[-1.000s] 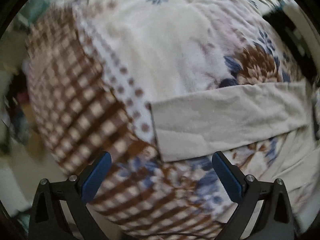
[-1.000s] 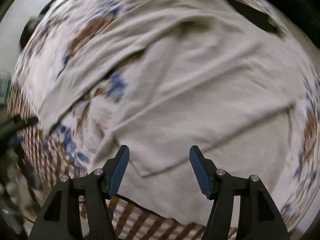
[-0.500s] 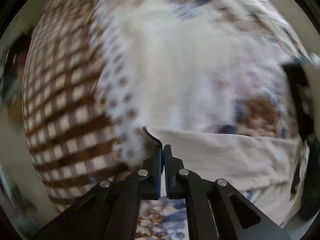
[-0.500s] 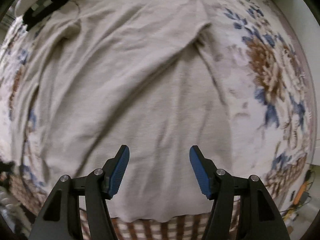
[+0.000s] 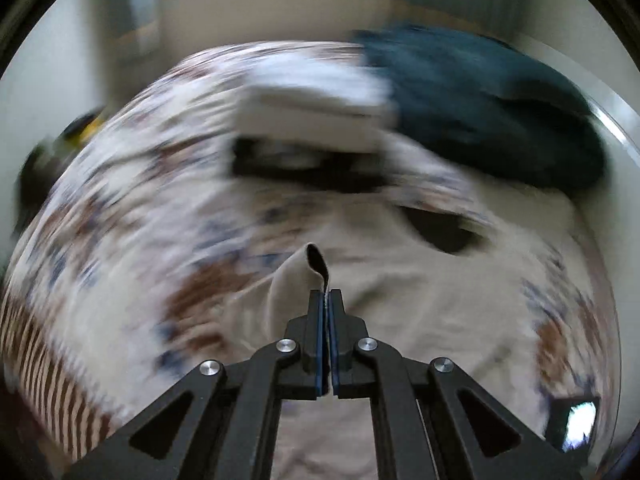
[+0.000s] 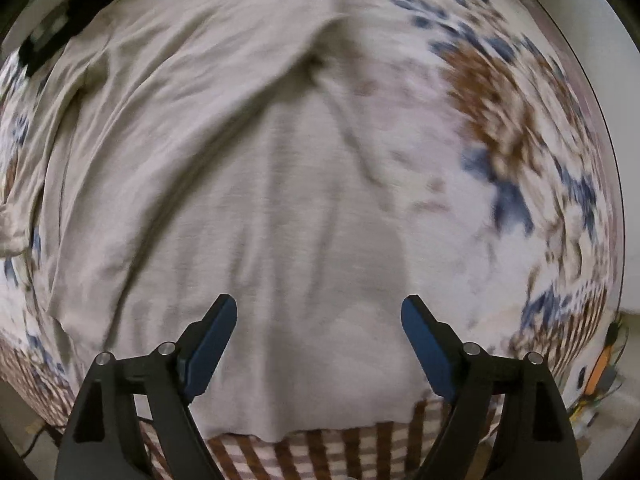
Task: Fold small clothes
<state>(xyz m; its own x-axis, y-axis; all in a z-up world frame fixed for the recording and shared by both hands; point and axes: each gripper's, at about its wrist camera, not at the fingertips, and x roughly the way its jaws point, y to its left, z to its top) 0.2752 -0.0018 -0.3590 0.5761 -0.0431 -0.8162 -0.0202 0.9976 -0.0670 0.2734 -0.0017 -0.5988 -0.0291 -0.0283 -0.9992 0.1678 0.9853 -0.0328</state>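
Observation:
A beige long-sleeved shirt (image 6: 248,184) lies spread on a floral blanket (image 6: 500,128). In the left wrist view my left gripper (image 5: 327,293) is shut on the end of the shirt's sleeve (image 5: 298,280) and holds it lifted above the shirt's body (image 5: 432,304). The dark neck opening (image 5: 440,234) lies beyond it. My right gripper (image 6: 318,316) is open and empty, hovering over the lower part of the shirt near its hem (image 6: 320,426). Both views are blurred by motion.
A dark teal garment (image 5: 480,108) lies at the far right of the bed, beside a stack of white folded items (image 5: 312,116) over something black (image 5: 304,168). The blanket's brown checked border (image 6: 320,456) runs along the near edge. Walls stand behind the bed.
My left gripper closed on the sleeve end and lifted it, swinging toward the shirt's body. My right gripper moved over the lower shirt and stayed open.

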